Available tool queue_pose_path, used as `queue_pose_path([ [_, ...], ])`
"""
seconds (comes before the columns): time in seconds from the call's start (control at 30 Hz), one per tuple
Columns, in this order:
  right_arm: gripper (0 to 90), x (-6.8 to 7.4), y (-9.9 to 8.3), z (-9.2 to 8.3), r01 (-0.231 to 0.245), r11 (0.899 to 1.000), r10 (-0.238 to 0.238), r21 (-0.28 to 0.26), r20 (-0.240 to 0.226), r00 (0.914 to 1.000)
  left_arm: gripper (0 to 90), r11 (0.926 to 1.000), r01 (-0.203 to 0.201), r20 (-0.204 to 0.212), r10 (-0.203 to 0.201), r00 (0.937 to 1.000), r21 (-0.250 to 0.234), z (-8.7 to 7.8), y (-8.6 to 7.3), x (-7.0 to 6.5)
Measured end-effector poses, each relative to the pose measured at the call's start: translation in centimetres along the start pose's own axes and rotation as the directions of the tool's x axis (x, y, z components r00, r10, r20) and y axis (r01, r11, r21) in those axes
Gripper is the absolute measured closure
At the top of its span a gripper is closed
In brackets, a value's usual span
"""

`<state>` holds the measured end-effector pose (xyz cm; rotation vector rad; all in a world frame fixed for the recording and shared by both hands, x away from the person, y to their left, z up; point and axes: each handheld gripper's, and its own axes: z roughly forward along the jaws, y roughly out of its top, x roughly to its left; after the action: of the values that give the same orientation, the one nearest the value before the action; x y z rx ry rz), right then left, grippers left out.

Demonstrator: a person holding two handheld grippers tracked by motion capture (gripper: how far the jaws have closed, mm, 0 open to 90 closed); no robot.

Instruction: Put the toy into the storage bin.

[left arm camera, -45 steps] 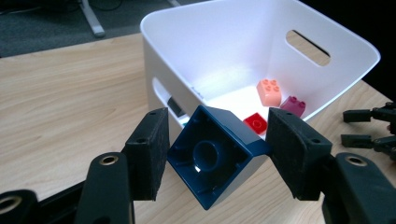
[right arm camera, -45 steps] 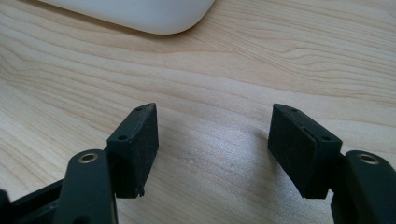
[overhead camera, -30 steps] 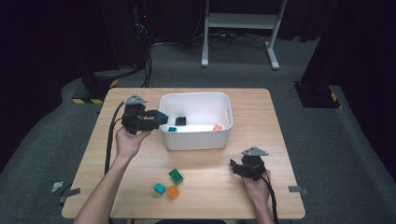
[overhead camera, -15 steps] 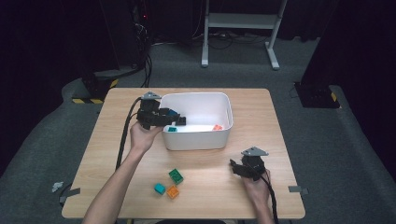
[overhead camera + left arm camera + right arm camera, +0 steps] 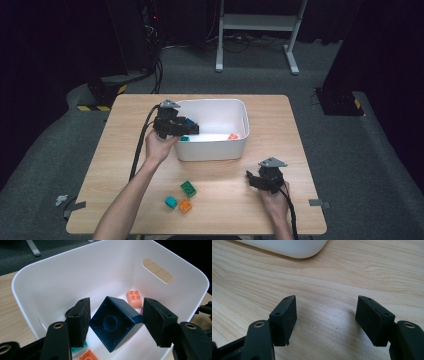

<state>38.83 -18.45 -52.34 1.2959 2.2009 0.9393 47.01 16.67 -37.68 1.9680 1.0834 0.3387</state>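
Note:
My left gripper (image 5: 192, 128) hangs over the left end of the white bin (image 5: 215, 151) and is shut on a dark blue brick (image 5: 112, 327). The brick is held cornerwise between the pads, its hollow underside toward the camera. Below it in the bin (image 5: 75, 272) lie a salmon brick (image 5: 134, 298), a teal brick (image 5: 78, 349) and an orange brick (image 5: 87, 356). My right gripper (image 5: 253, 181) rests low over the table at the front right, open, with bare wood between its pads (image 5: 284, 317).
Three loose bricks lie on the table in front of the bin: green (image 5: 188, 188), teal (image 5: 171, 202) and orange (image 5: 185, 205). The bin's rounded corner (image 5: 294, 250) is just beyond the right gripper. A black cable (image 5: 137, 150) trails along the left forearm.
My left gripper has carried the blue brick to the right, from beside the bin's left wall to over its inside, and sunk slightly. The right gripper has kept still.

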Motion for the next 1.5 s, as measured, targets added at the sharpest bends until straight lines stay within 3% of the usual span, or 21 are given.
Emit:
queue_pose_path([
  [0.5,33.2,0.0,0.0,0.0,0.000,1.000,0.000,0.000,0.000,1.0000,40.4,0.9997,0.000,-0.006,0.000,1.0000,0.023,1.1,-0.1,0.1],
  [1.0,33.2,0.0,0.0,0.0,0.000,1.000,0.000,0.000,0.000,1.0000,39.8,0.9990,0.027,-0.025,-0.026,0.9993,0.037,2.0,-0.2,0.5],
  [1.27,33.2,0.0,0.0,0.0,0.001,1.000,-0.001,0.000,0.000,1.0000,34.3,0.9993,0.015,-0.049,-0.013,0.9987,0.033,1.8,-0.2,0.4],
  [1.5,33.2,0.0,0.0,0.0,0.000,1.000,0.000,0.000,0.000,1.0000,32.3,0.9998,0.017,-0.046,-0.017,0.9988,-0.007,0.6,-0.5,0.2],
])
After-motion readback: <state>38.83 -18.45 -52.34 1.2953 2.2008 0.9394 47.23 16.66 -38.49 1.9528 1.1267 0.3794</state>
